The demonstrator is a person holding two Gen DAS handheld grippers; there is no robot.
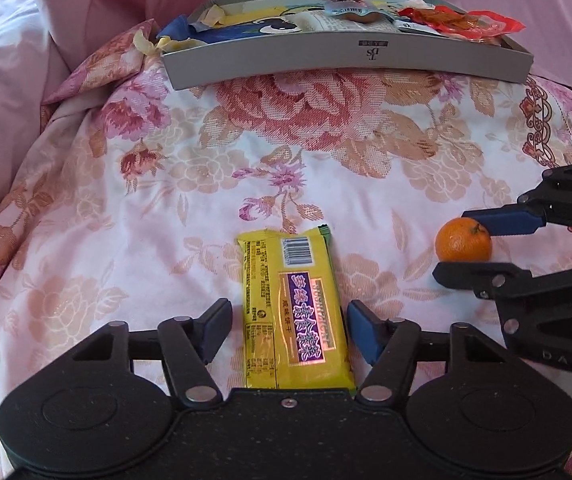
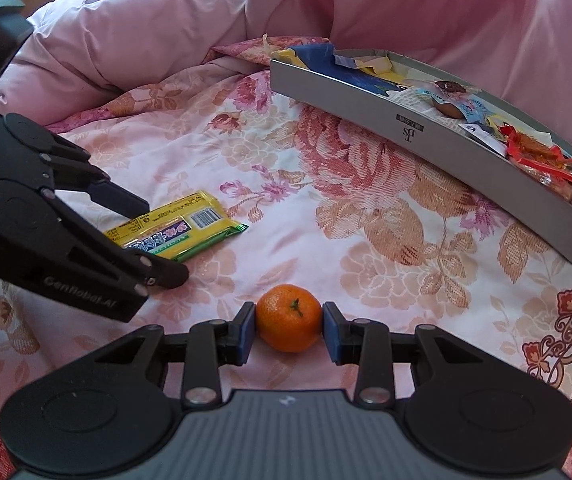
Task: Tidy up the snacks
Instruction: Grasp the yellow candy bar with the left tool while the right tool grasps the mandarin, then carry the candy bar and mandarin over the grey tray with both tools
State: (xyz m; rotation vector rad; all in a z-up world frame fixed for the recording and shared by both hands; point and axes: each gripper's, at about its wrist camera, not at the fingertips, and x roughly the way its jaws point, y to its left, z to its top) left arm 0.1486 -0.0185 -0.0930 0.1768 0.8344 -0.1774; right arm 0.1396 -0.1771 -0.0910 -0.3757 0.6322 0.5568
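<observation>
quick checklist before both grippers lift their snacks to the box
1. Right gripper pads press both sides of the tangerine: ok.
2. Left gripper straddles the yellow packet: ok.
3. Left pads touching the packet: not ok, gaps show on both sides.
4. The two grippers are apart: ok.
5. Grey box has a free spot: cannot tell, it looks crowded.

Wrist views — close, downward, overlapping bedspread (image 1: 286,140)

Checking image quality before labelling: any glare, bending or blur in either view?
Left wrist view: glare on the yellow foil snack packet; the grey cardboard tray bows from fisheye; corners dark. Right wrist view: sharp on the small orange mandarin; same tray bend.
</observation>
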